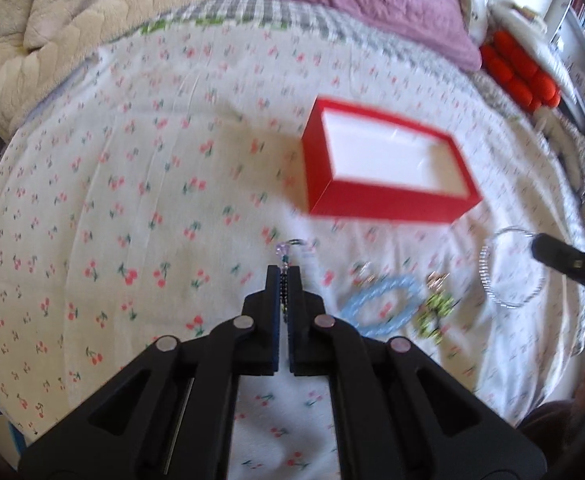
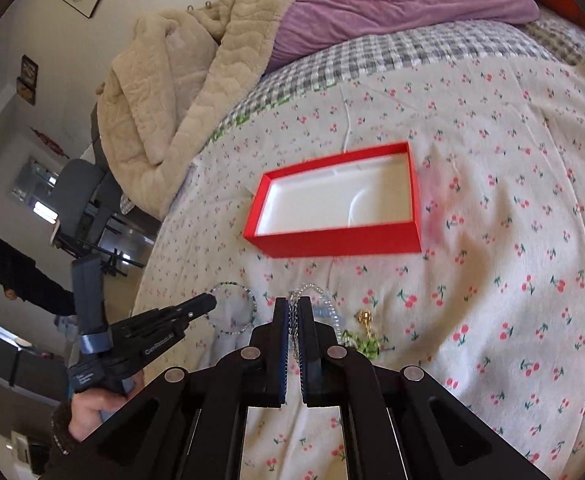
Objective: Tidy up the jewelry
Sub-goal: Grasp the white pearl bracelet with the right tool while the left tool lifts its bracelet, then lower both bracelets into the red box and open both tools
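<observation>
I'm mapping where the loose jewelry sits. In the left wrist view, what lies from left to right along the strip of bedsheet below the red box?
Left claw shut on a dark beaded chain → light blue beaded bracelet → green beaded piece → clear beaded bracelet held by the right claw.

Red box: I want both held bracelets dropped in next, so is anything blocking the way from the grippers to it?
Nothing visible. Bare cherry-print sheet lies between each shut gripper, left and right, and the open, empty red box.
</observation>
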The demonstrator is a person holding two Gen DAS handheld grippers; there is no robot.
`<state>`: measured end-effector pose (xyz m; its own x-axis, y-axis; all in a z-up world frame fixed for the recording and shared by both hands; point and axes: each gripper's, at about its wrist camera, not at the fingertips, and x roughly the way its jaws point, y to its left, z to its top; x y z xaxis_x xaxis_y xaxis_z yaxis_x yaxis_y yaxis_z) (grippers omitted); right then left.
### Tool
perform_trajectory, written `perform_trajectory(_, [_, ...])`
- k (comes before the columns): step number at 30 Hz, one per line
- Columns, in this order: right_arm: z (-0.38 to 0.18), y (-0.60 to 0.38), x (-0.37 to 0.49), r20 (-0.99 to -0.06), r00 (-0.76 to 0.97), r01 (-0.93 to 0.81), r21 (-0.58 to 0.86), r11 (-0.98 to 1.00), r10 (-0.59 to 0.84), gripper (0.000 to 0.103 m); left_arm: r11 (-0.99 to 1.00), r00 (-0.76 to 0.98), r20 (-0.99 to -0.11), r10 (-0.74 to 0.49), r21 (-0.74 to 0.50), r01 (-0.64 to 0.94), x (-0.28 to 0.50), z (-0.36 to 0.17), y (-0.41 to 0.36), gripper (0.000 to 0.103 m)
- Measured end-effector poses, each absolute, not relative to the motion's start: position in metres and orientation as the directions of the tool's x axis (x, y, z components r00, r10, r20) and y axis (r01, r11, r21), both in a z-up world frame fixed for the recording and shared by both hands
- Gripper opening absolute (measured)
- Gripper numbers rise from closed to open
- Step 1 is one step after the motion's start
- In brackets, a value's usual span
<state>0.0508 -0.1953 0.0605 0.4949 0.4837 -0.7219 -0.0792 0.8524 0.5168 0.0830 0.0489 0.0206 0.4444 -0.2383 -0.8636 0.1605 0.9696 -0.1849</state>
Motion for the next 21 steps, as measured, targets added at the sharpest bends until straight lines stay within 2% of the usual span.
perform_trajectory(11, [0.084, -0.203, 0.100, -0.700, 0.557, -0.059, 0.503, 0.862, 0.447, 0.004, 0.920, 0.502, -0.773, -0.389, -0.296, 0.257, 0.126, 0.072, 0.008, 0.003])
perform_trajectory(18, [0.062, -0.207, 0.128, -0.711, 0.557, -0.037, 0.494, 0.868, 0.429, 0.004, 0.872, 0.448, -0.749, -0.489, -0.415, 0.258, 0.161, 0.050, -0.013, 0.003])
perform_trajectory(21, [0.052, -0.208, 0.138, -0.724, 0.537, -0.027, 0.499, 0.866, 0.433, 0.004, 0.885, 0.434, -0.771, -0.465, -0.400, 0.237, 0.171, 0.034, -0.017, 0.003])
